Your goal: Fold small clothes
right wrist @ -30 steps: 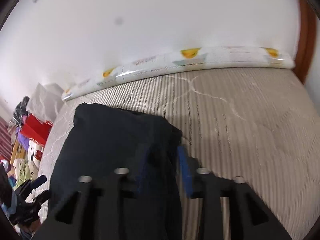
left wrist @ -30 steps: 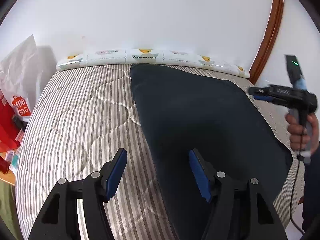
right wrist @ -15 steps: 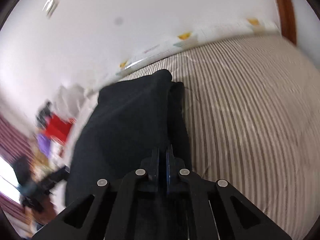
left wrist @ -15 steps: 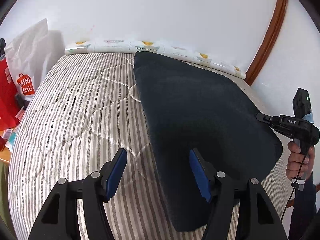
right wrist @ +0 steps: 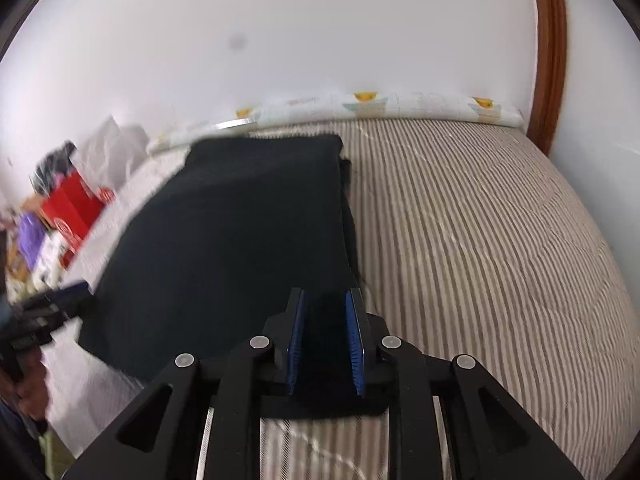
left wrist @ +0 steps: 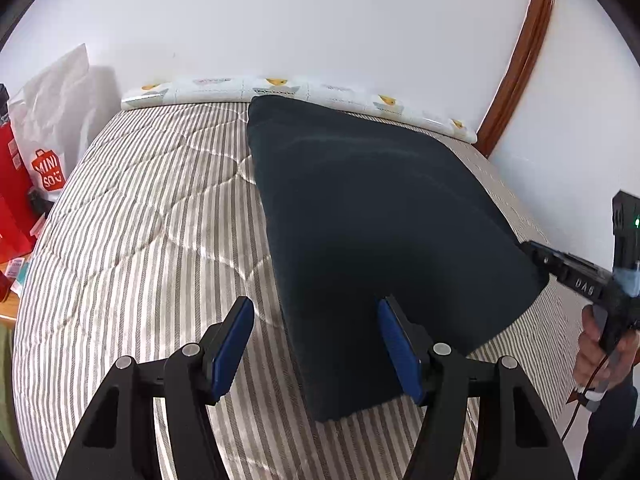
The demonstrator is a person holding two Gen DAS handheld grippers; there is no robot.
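A dark navy garment (left wrist: 372, 216) lies folded flat on the striped mattress (left wrist: 140, 220), its far edge near the wall. My left gripper (left wrist: 316, 344) is open and empty, hovering above the garment's near left corner. My right gripper (right wrist: 324, 340) has its jaws partly apart over the garment's (right wrist: 240, 232) near right edge, with dark cloth between the blue pads (right wrist: 298, 336); no grip shows. In the left wrist view the right gripper (left wrist: 536, 252) touches the garment's right corner.
A rolled patterned pad (left wrist: 304, 92) lies along the wall at the mattress's far end. Red and white shopping bags (left wrist: 44, 152) stand to the left of the bed. A wooden door frame (left wrist: 516, 56) rises at the right.
My right gripper was shut on the garment half a second ago and its jaws have now parted. The garment has been laid flat. My left gripper stayed open and drew back a little.
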